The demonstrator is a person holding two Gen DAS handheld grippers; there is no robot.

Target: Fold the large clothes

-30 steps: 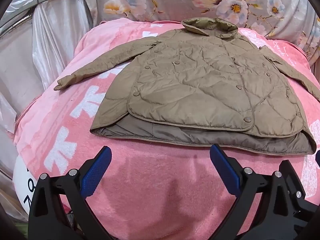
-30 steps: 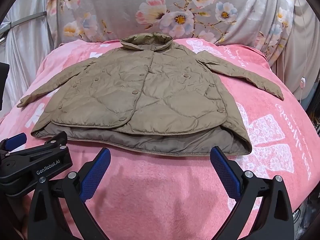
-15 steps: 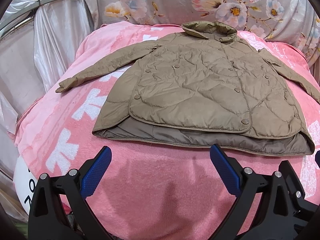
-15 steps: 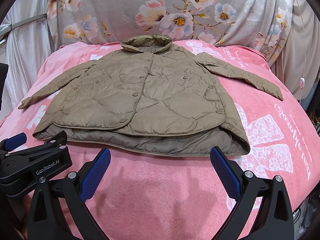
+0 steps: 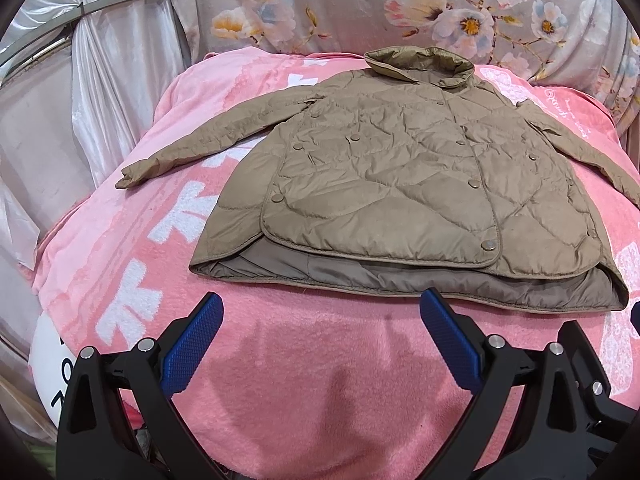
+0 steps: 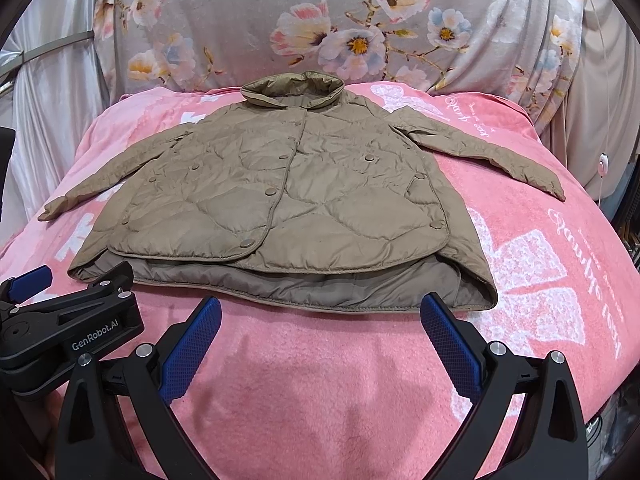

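A khaki quilted jacket (image 5: 400, 176) lies flat, front up and buttoned, on a pink blanket (image 5: 304, 360), collar at the far end and both sleeves spread outward. It also shows in the right wrist view (image 6: 288, 208). My left gripper (image 5: 320, 332) is open and empty, hovering just short of the jacket's hem. My right gripper (image 6: 320, 332) is open and empty, also just short of the hem. The left gripper's body (image 6: 68, 320) shows at the lower left of the right wrist view.
The pink blanket (image 6: 320, 380) covers a rounded surface that drops off at the left and right edges. A floral fabric backdrop (image 6: 320, 20) hangs behind. Shiny silver fabric and a metal bar (image 5: 80, 12) stand at the left. A white cord with a switch (image 6: 603, 164) hangs at the right.
Both wrist views have pulled back and risen slightly, so the jacket sits a little farther off and lower in frame. The jacket itself has not moved. Both grippers stay open.
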